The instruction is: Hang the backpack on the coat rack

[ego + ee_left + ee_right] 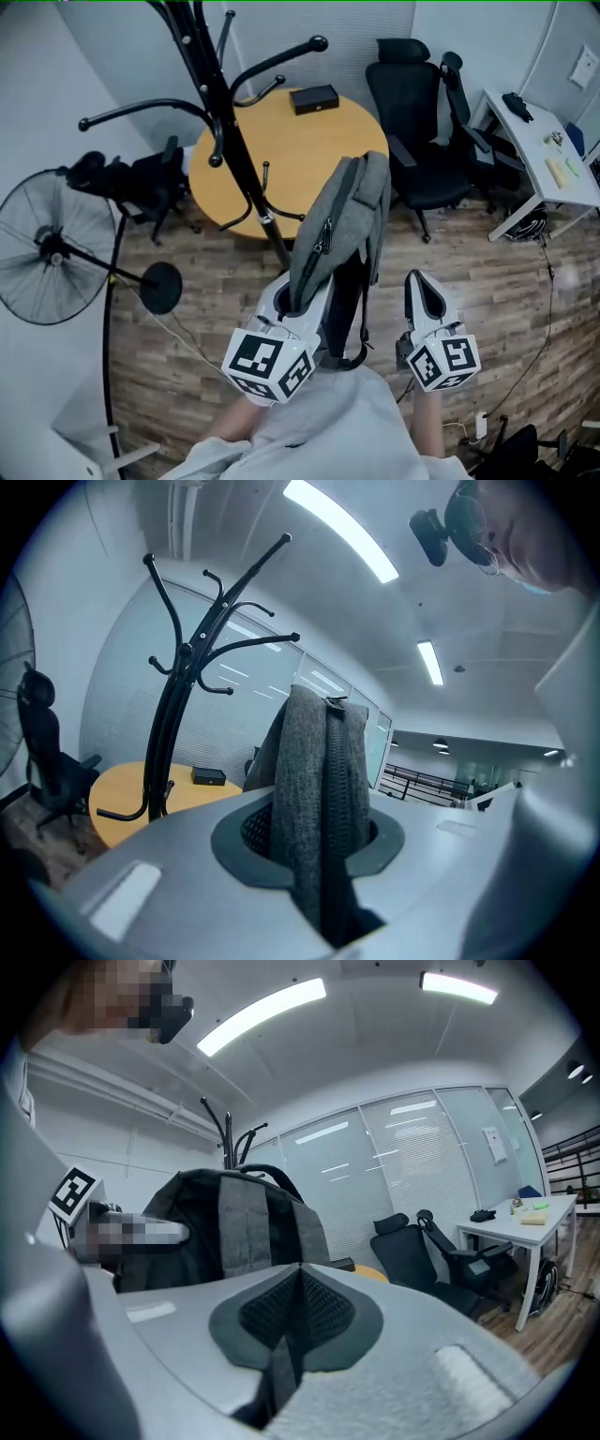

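Grey fabric is clamped in the left gripper (pixel 323 832). Its jaws are closed on a fold of the backpack (pixel 342 220), right along the zip.
- Backpack: held up off the floor, standing upright above the left jaws. Dark straps hang below it, close to the person's body.
- Right gripper (pixel 300 1274): jaws pressed together, nothing between the pads. It sits just right of the backpack and apart from it.
- Wood-plank floor (pixel 216 319) under both grippers.
- Coat rack (pixel 225 112): black, curved hooks at several heights, its pole rising just beyond the backpack's top on the left. The backpack is on no hook, and nothing else hangs there.
- Round wooden worktop (pixel 300 155) behind the rack, with 1 small black box (pixel 314 97) near its far edge.
- Black office chair (pixel 422 131) to the right of the worktop. A white desk (pixel 553 164) with small items stands further right.
- Standing fan (pixel 52 248) at far left, near another dark chair.
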Motion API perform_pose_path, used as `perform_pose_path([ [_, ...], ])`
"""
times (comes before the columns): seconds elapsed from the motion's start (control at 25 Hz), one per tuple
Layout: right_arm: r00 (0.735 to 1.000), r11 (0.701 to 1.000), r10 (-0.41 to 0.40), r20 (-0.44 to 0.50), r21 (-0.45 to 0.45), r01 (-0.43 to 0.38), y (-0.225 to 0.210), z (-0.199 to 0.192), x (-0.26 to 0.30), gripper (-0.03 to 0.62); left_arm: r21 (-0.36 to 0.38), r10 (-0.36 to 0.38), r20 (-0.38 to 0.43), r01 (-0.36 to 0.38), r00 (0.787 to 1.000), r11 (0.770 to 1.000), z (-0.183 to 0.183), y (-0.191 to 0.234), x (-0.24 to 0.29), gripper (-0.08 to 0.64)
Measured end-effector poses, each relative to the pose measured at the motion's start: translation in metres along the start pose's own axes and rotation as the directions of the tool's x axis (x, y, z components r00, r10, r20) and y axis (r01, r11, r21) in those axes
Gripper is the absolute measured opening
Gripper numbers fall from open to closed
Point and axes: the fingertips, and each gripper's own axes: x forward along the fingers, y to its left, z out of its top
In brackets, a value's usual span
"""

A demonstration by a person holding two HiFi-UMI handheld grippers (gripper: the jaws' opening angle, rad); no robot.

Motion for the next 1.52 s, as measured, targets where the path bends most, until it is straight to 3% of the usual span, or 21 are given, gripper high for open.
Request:
perform_pose_path([
  [0.2,0.999,0.998,0.053,0.000,-0.021,-0.052,0.006,0.005,0.011,0.000,0.014,0.006,0.032,-0.007,0.999,1.000,0.010,-0.002,0.000,0.106],
  [0.72,0.997,0.995,0.077,0.032,-0.062,-0.075,0.020,0.026,0.027,0.000,0.006,0.029,0.059,-0.030,0.998,1.000,0.035,0.015,0.006,0.104],
  [1.2,0.992,0.991,0.110,0.063,-0.087,-0.104,0.042,0.052,0.052,0.000,0.054,0.014,0.126,-0.021,0.992,0.998,0.086,0.021,0.012,0.104],
  [1.52,0.990,0.991,0.118,0.080,-0.070,-0.112,0.054,0.058,0.059,0.000,0.015,-0.009,0.194,0.007,0.981,1.000,0.122,0.022,0.013,0.104],
])
